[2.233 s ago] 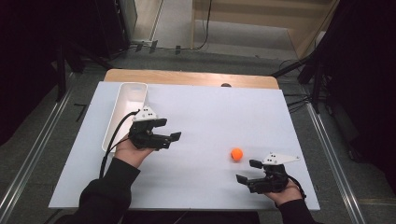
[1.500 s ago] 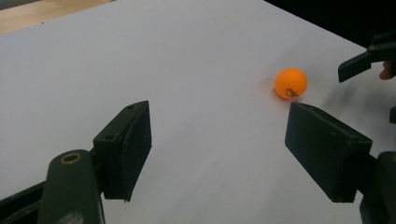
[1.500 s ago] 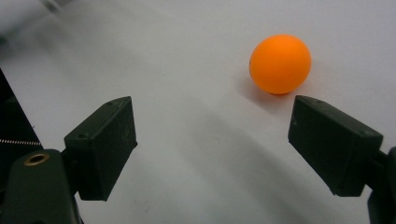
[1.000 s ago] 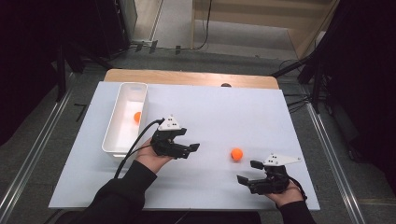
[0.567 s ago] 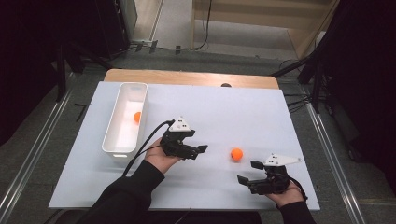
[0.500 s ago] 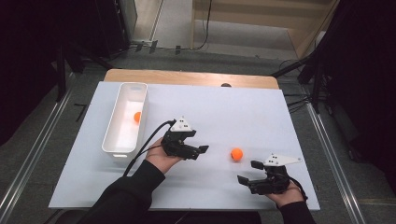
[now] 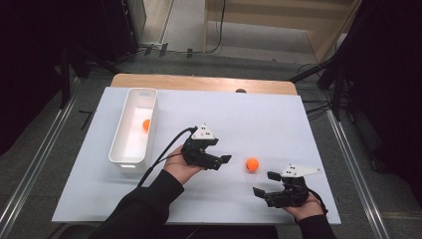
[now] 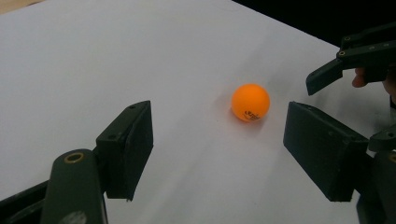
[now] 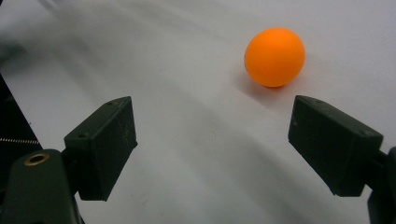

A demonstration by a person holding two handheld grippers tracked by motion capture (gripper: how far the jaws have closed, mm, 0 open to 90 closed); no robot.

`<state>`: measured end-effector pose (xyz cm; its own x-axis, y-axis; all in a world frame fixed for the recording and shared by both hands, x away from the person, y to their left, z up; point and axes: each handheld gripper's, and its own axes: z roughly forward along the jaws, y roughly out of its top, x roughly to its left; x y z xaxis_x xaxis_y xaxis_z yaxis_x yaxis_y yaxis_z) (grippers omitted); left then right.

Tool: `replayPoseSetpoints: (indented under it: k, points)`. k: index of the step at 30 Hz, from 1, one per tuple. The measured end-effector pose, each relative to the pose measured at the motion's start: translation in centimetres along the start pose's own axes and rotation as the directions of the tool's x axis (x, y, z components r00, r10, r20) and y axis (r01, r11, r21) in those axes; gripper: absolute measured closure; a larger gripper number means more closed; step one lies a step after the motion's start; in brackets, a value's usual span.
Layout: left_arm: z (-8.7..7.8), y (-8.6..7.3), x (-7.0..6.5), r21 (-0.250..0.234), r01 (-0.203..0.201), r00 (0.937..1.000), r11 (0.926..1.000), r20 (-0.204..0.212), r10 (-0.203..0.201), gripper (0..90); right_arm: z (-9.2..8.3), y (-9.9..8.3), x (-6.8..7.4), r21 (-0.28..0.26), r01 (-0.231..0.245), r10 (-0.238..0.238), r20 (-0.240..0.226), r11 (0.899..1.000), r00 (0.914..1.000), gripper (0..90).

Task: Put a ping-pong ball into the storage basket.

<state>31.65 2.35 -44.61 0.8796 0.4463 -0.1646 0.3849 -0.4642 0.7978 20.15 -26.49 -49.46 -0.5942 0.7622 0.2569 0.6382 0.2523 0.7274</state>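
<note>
Orange ball loose on white table sheet, between left gripper and right gripper, touching neither. Jaws of both apart, nothing between. From high view alone: white bin at left, second orange ball inside. From left gripper view: printed mark on ball.

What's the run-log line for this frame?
left tool: open, nearing loose orange ball | right tool: open, idle beside it | second ball: in white bin
</note>
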Motion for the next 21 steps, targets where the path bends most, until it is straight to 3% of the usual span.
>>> replayPoseSetpoints:
  k: [21]
  points:
    - [2.2, 1.0, -1.0, 0.009, -0.021, 0.9993, 0.9997, 0.031, 0.021, 24.9, 0.0, 0.0, 0.0, 0.000, -0.005, 0.005, -0.005, 1.000, 1.0000, 13.6]
